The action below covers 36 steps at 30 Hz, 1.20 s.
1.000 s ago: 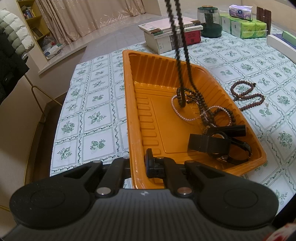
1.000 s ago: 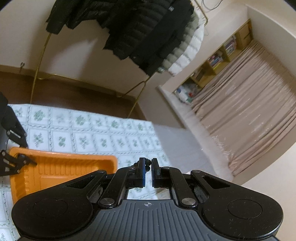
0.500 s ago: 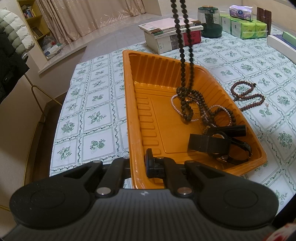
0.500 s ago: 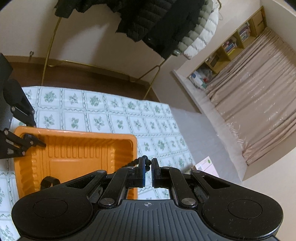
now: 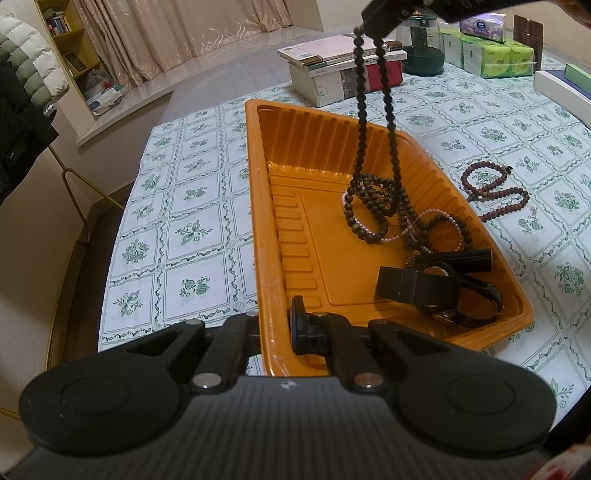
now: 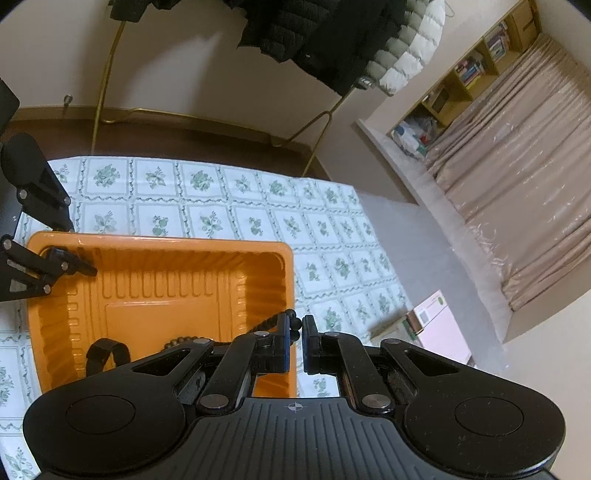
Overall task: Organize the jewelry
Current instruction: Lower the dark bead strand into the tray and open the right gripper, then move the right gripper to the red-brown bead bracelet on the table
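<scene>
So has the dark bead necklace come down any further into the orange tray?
Yes. The dark bead necklace has sunk: judged against the orange tray, more of it lies coiled on the floor, and the right gripper holding it now shows at the top.

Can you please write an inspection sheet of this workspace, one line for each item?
Surface: table under a green floral cloth.
Job's things: orange tray holds a pearl strand, watches and the lower coils of a dark bead necklace; a reddish bead string lies on the cloth beside the tray.
Clutter: books, tissue packs, a dark jar.
Grippers: left gripper shut on the tray rim; right gripper shut on the necklace, above the tray.
Cables: nothing seen.
Surroundings: curtains, bookshelf, jackets on a rack.
</scene>
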{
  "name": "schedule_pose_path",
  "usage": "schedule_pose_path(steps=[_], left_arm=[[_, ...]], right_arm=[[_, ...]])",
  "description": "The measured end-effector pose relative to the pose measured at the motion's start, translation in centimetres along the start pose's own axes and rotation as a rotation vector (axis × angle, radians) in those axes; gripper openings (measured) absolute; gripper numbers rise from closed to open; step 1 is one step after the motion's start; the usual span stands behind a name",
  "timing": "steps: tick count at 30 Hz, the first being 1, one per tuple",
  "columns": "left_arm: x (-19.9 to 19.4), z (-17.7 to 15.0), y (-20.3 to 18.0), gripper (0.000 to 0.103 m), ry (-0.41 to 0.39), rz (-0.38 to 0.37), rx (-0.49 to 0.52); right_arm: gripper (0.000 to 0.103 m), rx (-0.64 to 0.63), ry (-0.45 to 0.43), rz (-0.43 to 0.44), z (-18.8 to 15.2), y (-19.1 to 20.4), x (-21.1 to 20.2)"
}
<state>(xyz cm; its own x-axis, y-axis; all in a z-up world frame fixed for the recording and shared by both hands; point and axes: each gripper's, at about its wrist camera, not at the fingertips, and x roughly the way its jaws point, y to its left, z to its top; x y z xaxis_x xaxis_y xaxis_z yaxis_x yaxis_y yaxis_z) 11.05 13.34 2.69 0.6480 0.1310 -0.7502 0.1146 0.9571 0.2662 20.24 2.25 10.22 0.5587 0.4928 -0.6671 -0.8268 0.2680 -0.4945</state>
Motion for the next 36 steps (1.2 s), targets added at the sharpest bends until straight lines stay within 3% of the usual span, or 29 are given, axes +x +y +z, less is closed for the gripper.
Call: schedule_pose_path(steps=[22, 29, 36], left_arm=[[0.2, -0.2, 0.2, 0.004, 0.003, -0.004, -0.007], [0.2, -0.3, 0.2, 0.004, 0.003, -0.004, -0.009], [0.1, -0.2, 0.1, 0.004, 0.002, 0.0, -0.009]], right_arm=[[0.006, 0.019, 0.053, 0.088, -0.8, 1.3, 2.6], [0.006, 0.113, 0.009, 0.065, -1.5, -0.3, 1.5], [0.006, 0.228, 0.003, 0.018, -5.1, -1.4, -1.5]])
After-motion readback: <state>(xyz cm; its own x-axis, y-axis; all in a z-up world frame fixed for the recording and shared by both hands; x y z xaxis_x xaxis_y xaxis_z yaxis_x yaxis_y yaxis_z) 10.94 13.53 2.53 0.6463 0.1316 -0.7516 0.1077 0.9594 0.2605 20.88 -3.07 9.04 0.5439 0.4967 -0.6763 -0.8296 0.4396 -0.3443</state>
